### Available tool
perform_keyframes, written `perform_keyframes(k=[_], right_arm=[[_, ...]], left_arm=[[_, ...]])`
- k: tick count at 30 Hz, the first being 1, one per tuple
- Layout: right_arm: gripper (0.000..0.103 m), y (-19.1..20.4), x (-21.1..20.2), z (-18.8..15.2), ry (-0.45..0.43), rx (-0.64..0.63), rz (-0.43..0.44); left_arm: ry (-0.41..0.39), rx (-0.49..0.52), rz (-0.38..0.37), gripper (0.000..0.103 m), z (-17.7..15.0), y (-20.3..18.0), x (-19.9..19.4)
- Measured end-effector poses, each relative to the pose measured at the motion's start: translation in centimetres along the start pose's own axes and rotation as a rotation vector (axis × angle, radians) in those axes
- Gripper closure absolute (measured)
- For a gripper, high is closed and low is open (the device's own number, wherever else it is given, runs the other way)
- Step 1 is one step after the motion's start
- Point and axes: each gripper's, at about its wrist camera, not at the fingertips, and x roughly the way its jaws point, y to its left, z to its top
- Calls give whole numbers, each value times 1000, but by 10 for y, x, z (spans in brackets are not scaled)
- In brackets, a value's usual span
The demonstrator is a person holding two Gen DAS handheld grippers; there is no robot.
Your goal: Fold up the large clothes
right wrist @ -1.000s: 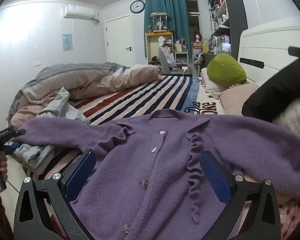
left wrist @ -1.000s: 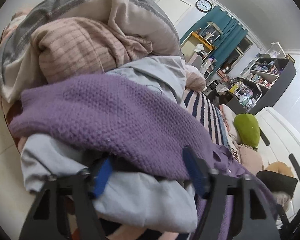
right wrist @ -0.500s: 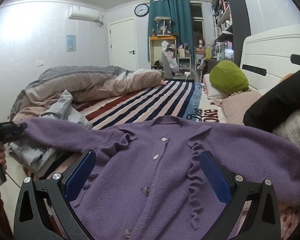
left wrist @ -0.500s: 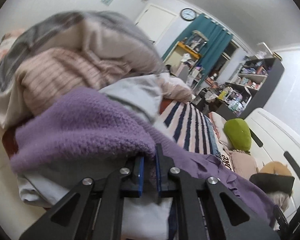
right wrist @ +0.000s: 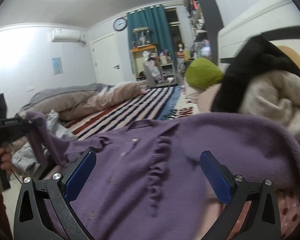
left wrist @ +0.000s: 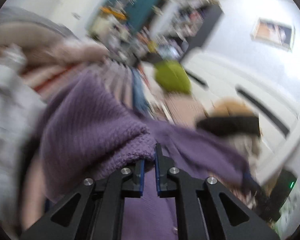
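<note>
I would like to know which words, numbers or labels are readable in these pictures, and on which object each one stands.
No text reads whole.
Bedsheet: dark and red lettering by the pillows, cut off and blurred, unreadable.
Wall clock: numerals too small to read.
Blue poster: too small to read.
Framed picture: blurred, no text to make out.
Shelf items: labels too small.
Purple cardigan: no label shows.

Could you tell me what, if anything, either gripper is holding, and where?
The left gripper pinches the purple cardigan by its sleeve end; the right gripper is open, holding nothing.
</note>
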Motion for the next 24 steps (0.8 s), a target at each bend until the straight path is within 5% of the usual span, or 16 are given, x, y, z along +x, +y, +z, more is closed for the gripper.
perform_keyframes(k=[5,9,12,14,17,19,21,24], right_arm=[[0,-38,-12,-10,7,83,-49],[0,-54,-19,-16,5,126,-92],[0,-54,-18,-16,11,138,-94],[0,-48,-12,-15,27,136,-79],[0,-30,5,-14,77,121,-34],[0,-8,19,-13,106,88,9],[0,18,36,-12,141,39,57],[0,67,65,-13,194,-71,134]], left_arm=[[326,35,-128,97,-62,-28,102],[410,71,-151,97,-79,-36,116],[383,82,-193,87,-65,-37,91],[317,119,-176,55,-56,-39,60],[217,155,-142,42,-41,-31,14],[159,149,-80,35,-29,-19,-14],[80,137,58,21,-19,1,-44],[8,143,225,17,-11,29,-73]])
